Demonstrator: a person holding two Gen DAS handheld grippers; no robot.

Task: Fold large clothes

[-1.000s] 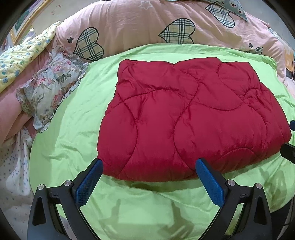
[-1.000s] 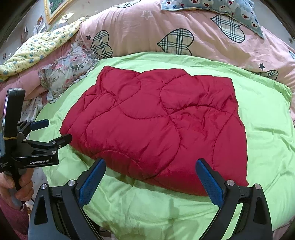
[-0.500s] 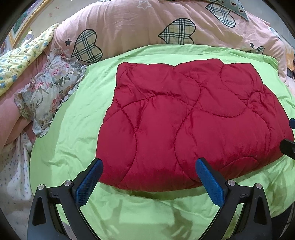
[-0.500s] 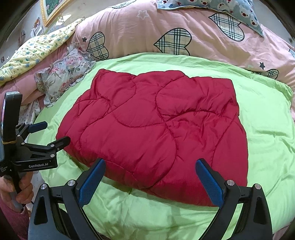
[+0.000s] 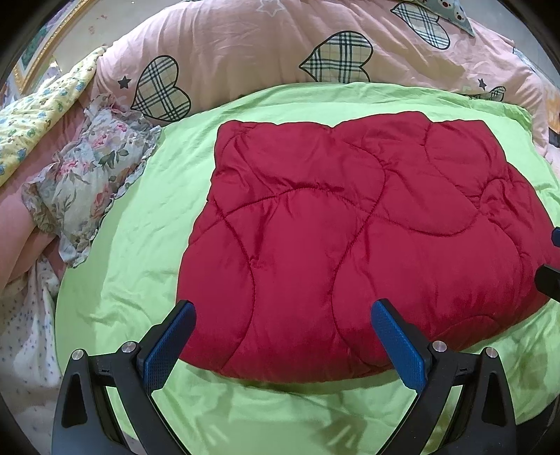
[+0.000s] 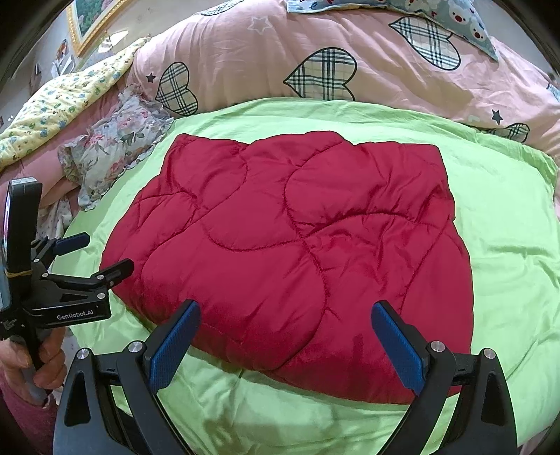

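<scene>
A red quilted garment [image 5: 350, 245] lies folded into a thick rectangle on the green sheet [image 5: 140, 227]; it also shows in the right wrist view [image 6: 297, 252]. My left gripper [image 5: 283, 325] is open and empty, hovering above the garment's near left edge. My right gripper [image 6: 285, 325] is open and empty above the near right edge. The left gripper also shows at the left in the right wrist view [image 6: 94, 255], held in a hand, jaws apart. The right gripper's tips show at the right edge of the left wrist view [image 5: 551, 259].
A pink duvet with plaid hearts [image 6: 315, 70] is heaped behind the green sheet. A floral pillow [image 5: 87, 182] and a yellow flowered blanket [image 5: 38, 112] lie at the left. A framed picture [image 6: 91, 21] hangs on the far wall.
Both grippers have crept slightly forward over the near edge of the garment. The garment has not moved and both grippers stay open.
</scene>
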